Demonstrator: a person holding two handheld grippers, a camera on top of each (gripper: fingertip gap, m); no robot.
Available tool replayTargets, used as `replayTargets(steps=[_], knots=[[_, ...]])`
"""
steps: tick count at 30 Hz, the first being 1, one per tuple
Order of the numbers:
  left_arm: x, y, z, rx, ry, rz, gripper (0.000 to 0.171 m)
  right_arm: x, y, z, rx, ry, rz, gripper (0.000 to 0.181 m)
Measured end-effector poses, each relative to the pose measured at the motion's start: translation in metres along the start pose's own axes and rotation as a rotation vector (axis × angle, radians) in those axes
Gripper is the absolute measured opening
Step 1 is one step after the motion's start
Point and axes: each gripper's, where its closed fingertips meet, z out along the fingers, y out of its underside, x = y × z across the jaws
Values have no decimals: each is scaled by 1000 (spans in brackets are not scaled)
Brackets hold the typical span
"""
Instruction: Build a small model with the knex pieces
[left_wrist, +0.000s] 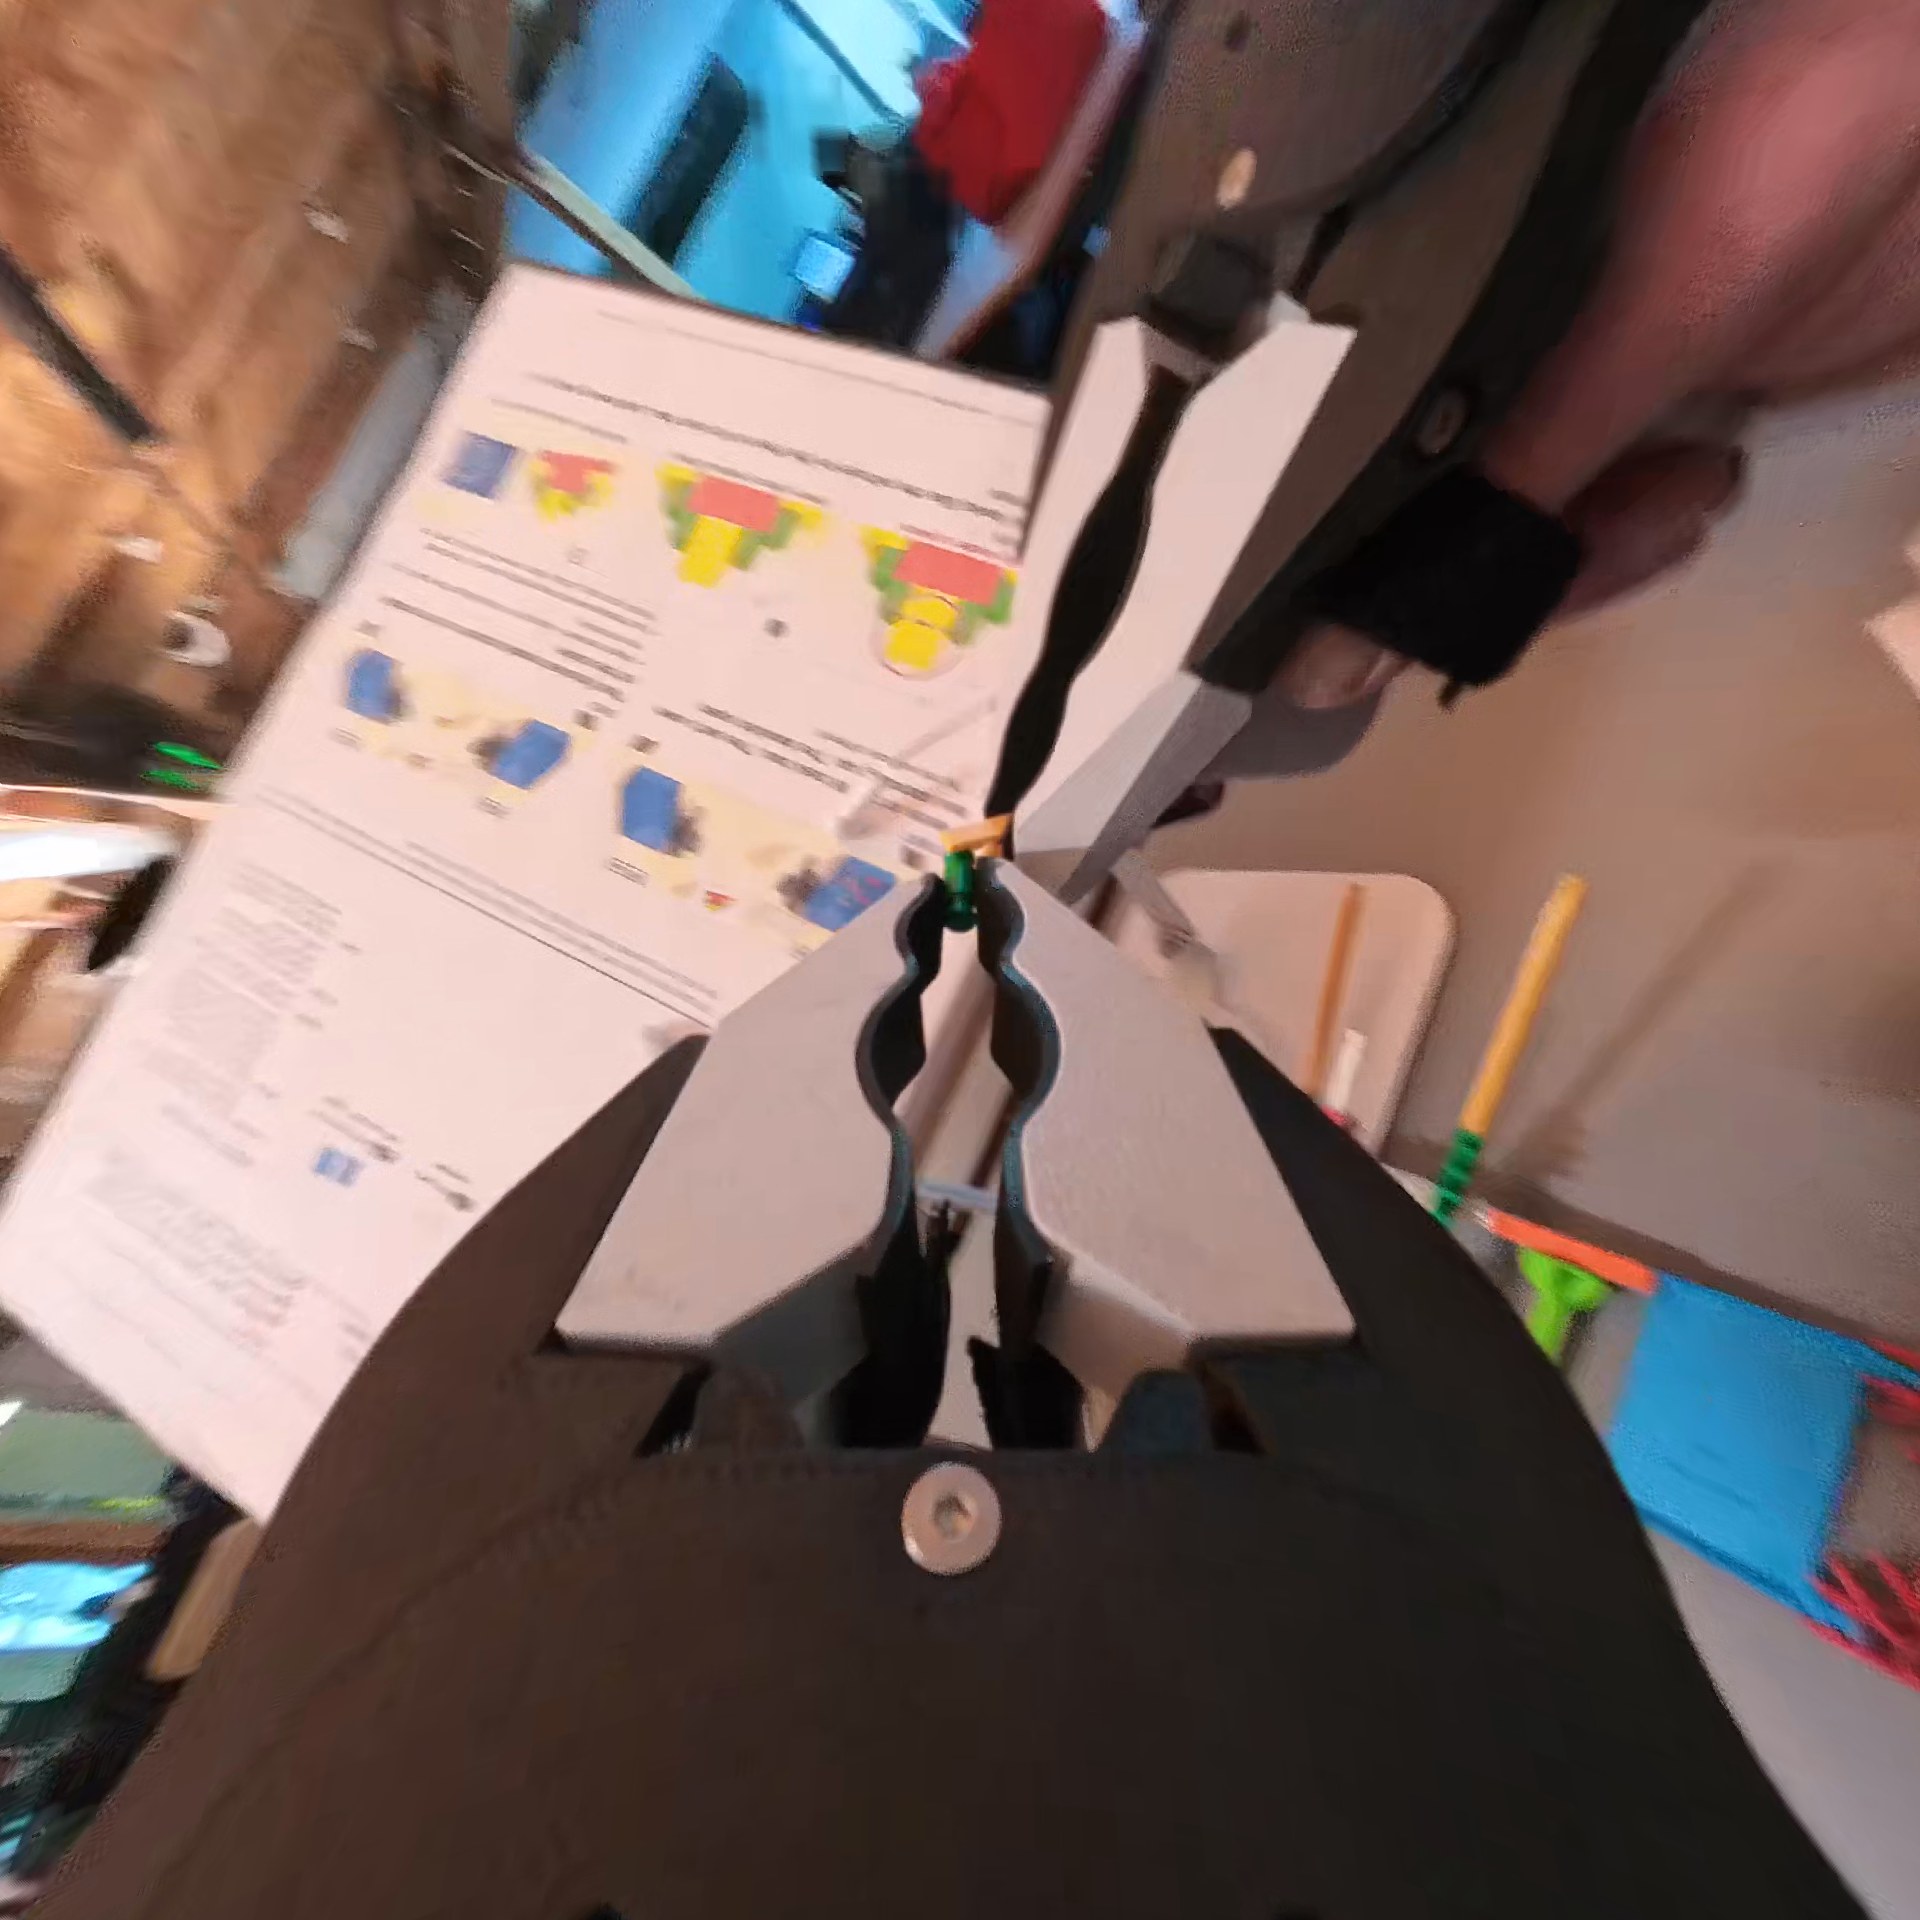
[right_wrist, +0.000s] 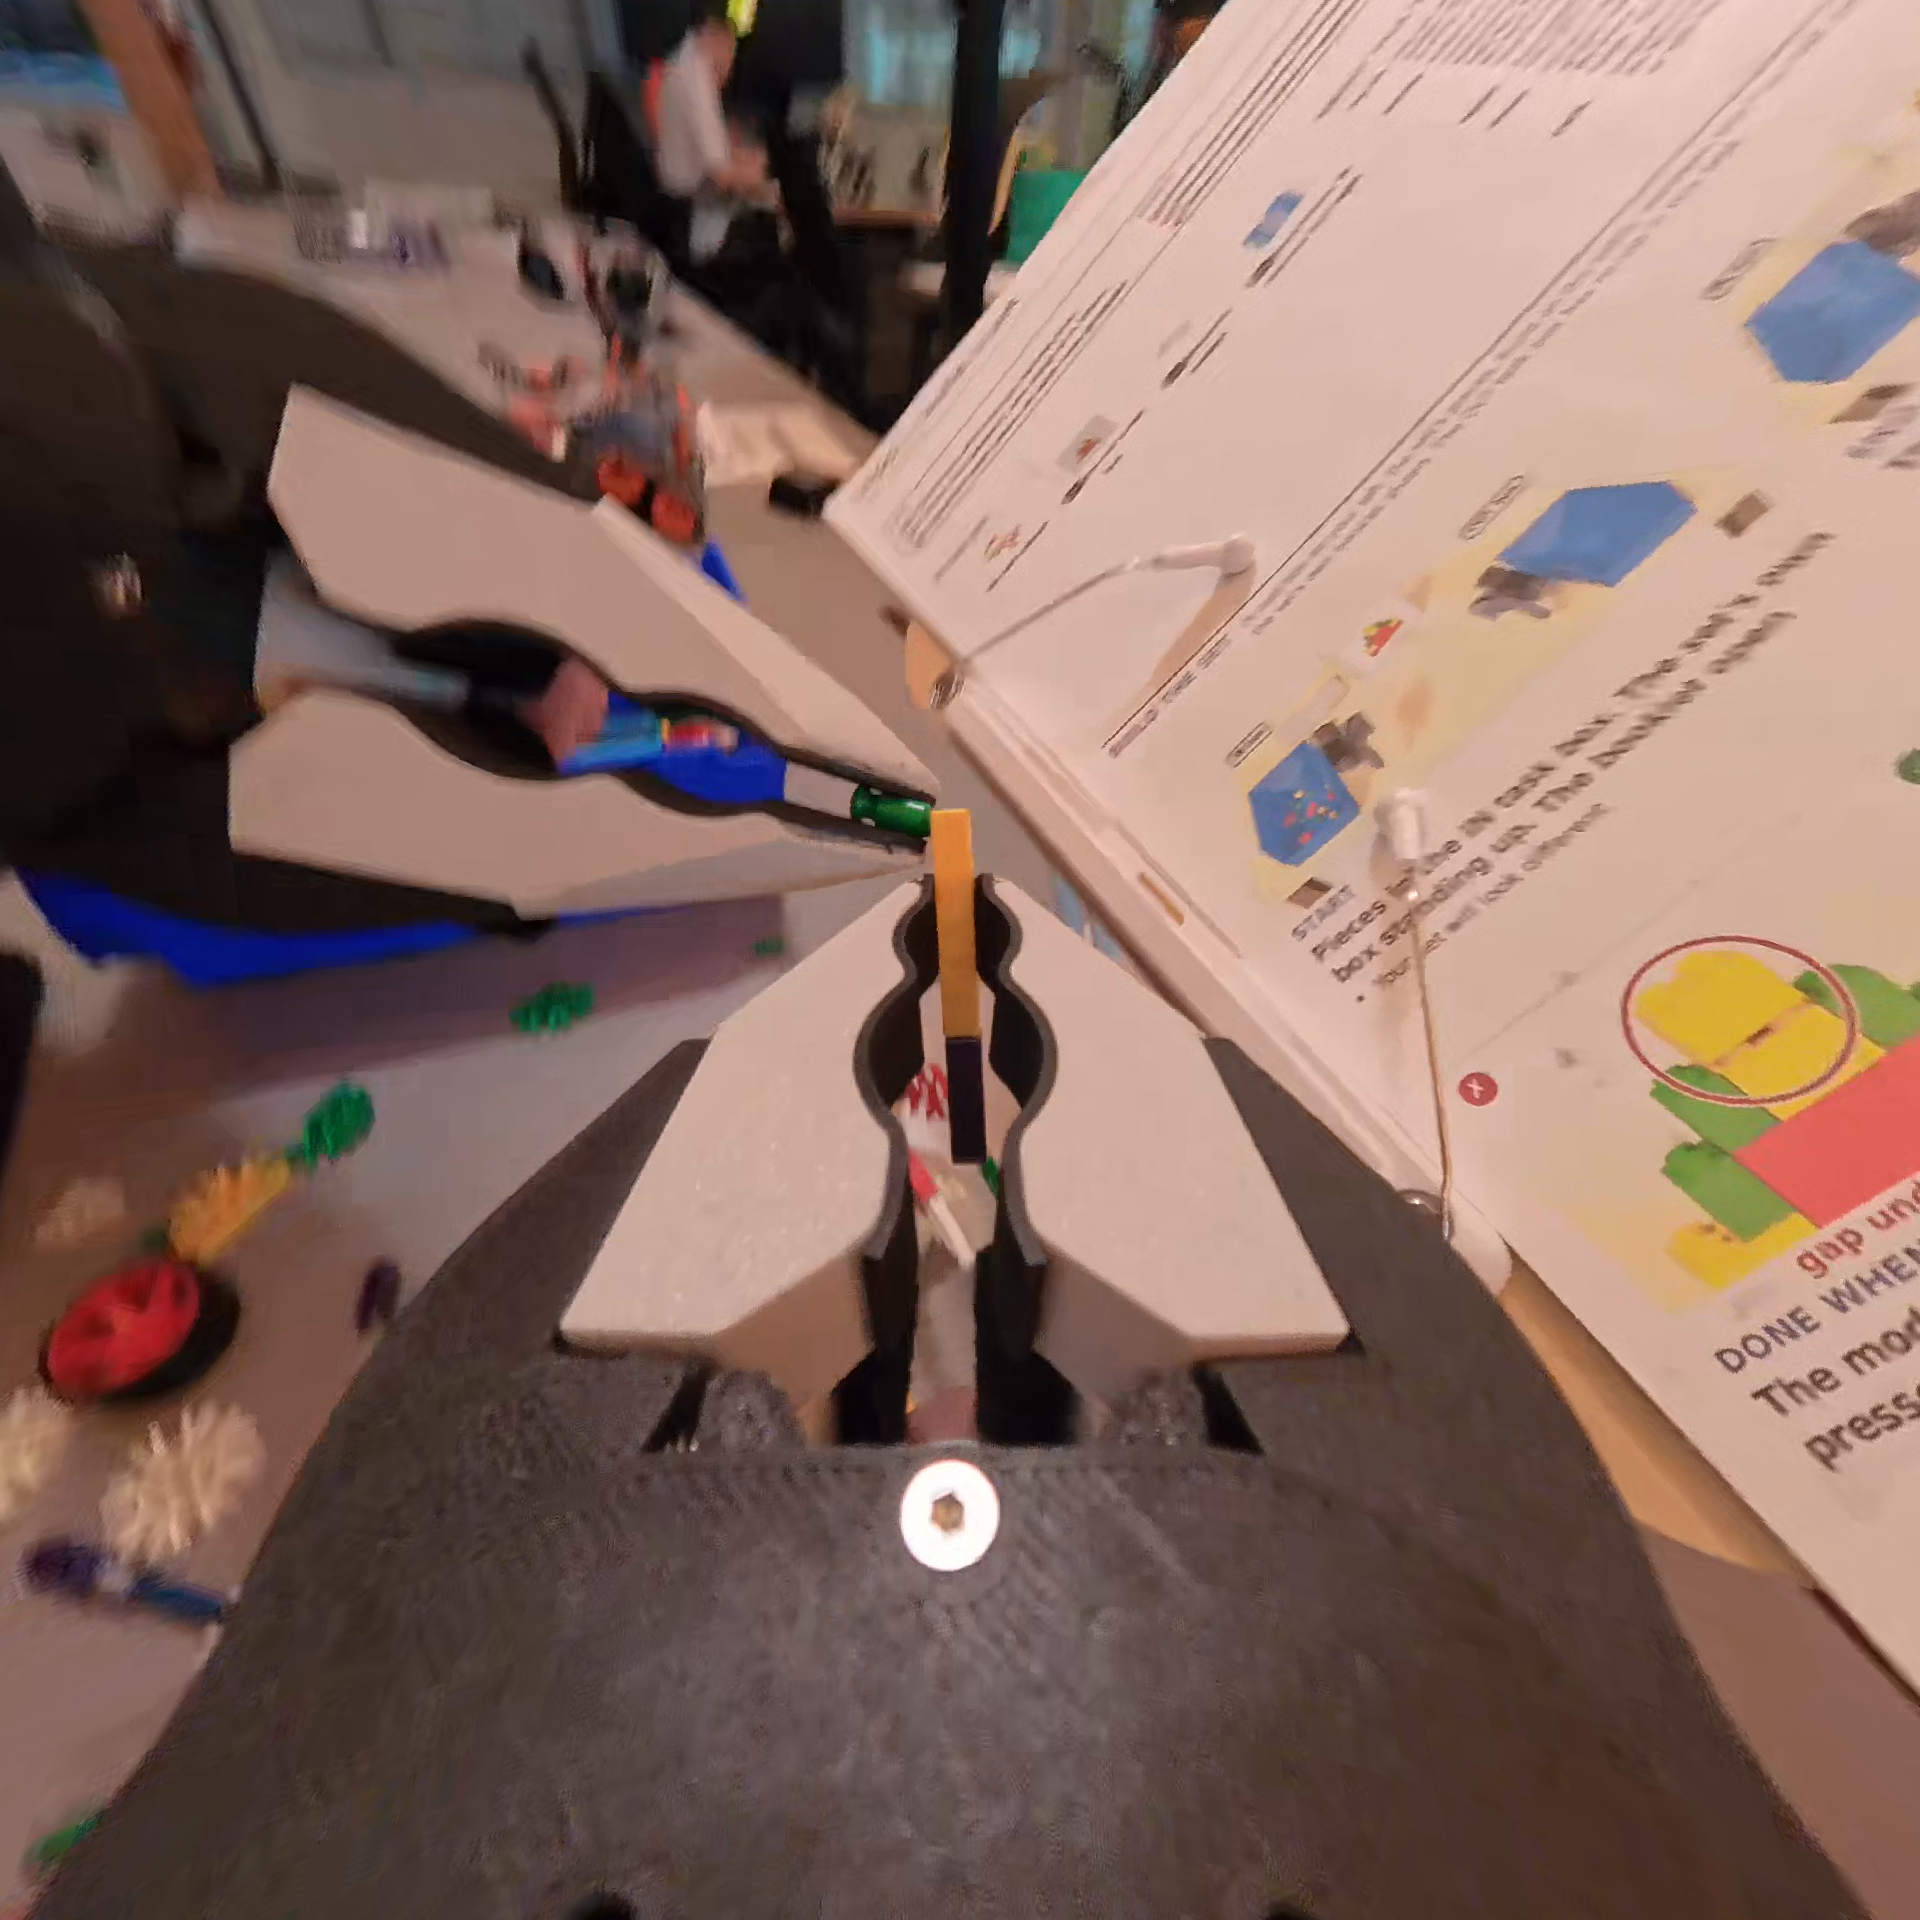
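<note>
My left gripper (left_wrist: 961, 891) is shut on a small green peg (left_wrist: 959, 896) at its fingertips. My right gripper (right_wrist: 954, 902) is shut on a yellow rod (right_wrist: 954, 925) with a dark purple end, which stands upright between its fingers. The two tips meet in mid-air: the green peg (right_wrist: 891, 808) touches the top of the yellow rod (left_wrist: 985, 831). The right gripper (left_wrist: 1013, 805) shows in the left wrist view coming from above right, held by a hand (left_wrist: 1714, 312). The left gripper (right_wrist: 920, 821) shows in the right wrist view from the left.
A white instruction sheet (left_wrist: 499, 831) with pictures of coloured bricks stands tilted on a stand close behind the grippers (right_wrist: 1455, 623). A blue box (left_wrist: 1756, 1455) and loose toy parts lie on the table: a red wheel (right_wrist: 130, 1330), green, yellow and white connectors, yellow rods (left_wrist: 1522, 1008). Both grippers' tips are close together, under 4 cm apart.
</note>
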Motion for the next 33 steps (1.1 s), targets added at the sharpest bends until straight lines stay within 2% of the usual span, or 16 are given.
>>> replayTargets(steps=[3,5,6,8,11,13,15,18,24,27,30,33], knots=[[13,20,-13,-75,110,-77,3,-10,25,2,-147,-67,-104,3],[34,40,-20,-163,247,-115,3,-18,37,2,-198,-133,-118,3],[41,50,-24,-198,284,-111,3,-20,44,2,-231,-145,-145,3],[75,81,-39,-347,477,-71,4,-20,62,2,-322,-146,-190,4],[114,123,-61,-512,666,-35,4,-18,81,4,-403,-151,-207,3],[127,141,-62,-539,682,11,3,-13,89,5,-439,-135,-218,3],[148,154,-72,-587,778,10,3,-5,98,6,-476,-108,-233,3],[166,165,-80,-636,857,40,4,2,109,7,-526,-91,-244,4],[181,162,-81,-607,906,3,6,2,128,5,-637,-113,-278,4],[182,157,-87,-578,954,-28,17,5,131,5,-679,-125,-301,4],[173,151,-88,-556,958,-51,25,13,129,7,-707,-119,-319,4],[150,142,-78,-511,875,-49,30,21,128,10,-697,-95,-335,3]])
